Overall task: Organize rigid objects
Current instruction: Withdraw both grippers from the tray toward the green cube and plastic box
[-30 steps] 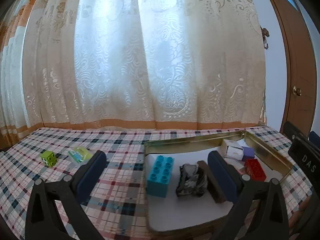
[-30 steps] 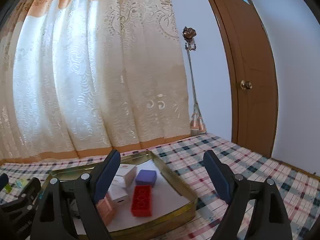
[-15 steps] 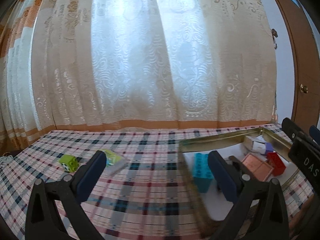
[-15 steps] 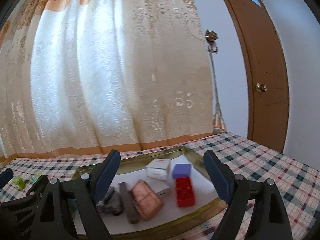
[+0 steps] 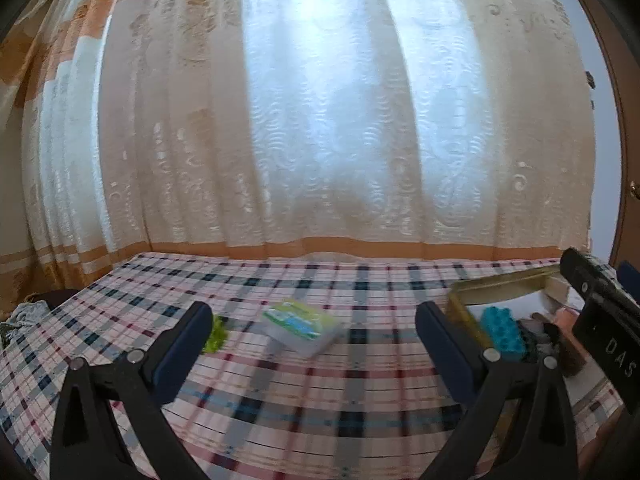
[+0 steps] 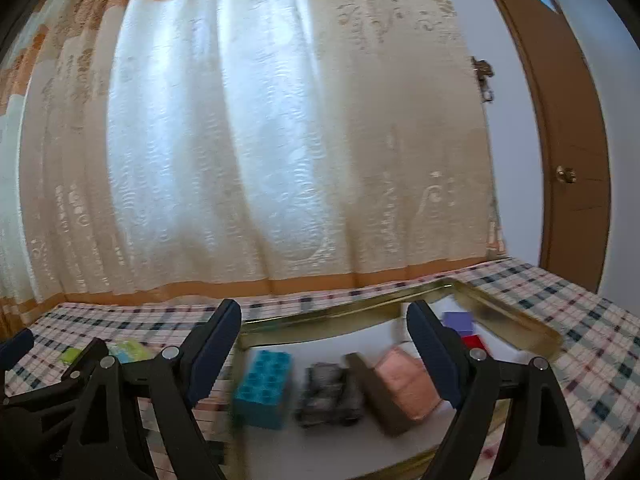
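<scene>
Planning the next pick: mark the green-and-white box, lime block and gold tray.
green-and-white box (image 5: 301, 326), left wrist view, top face.
lime block (image 5: 216, 334), left wrist view, visible side.
gold tray (image 6: 516, 326), right wrist view, right rim.

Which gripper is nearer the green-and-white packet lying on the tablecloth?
Left. The left gripper is open with the packet lying just ahead between its jaws. The right gripper, also open, faces the tray, with the packet off to its left.

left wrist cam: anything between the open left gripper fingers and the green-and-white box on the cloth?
Nothing. In the left wrist view only bare plaid tablecloth lies between the open left gripper and the green-and-white box. The lime block sits off behind the left finger.
</scene>
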A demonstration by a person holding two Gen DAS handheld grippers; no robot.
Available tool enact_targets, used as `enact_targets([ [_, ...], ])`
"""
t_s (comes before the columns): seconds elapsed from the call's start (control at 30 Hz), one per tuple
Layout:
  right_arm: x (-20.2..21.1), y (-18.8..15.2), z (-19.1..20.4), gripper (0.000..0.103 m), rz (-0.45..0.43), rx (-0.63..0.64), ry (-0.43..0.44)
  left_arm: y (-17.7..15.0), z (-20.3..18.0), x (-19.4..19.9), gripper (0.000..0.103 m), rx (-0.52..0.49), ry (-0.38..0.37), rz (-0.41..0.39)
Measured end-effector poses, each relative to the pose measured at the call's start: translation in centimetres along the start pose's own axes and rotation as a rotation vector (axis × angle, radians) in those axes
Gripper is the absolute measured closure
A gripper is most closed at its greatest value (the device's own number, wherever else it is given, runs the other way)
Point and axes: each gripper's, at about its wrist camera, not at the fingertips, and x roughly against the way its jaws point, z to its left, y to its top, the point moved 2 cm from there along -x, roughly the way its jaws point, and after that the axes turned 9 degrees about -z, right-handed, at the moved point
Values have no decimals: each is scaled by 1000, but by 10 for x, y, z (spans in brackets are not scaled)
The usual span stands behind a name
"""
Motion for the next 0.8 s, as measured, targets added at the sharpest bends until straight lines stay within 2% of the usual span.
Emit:
enact_targets([
  [0.8, -34, -15, 123, 16, 83, 40, 171, -4, 103, -39, 0, 53, 158, 66],
])
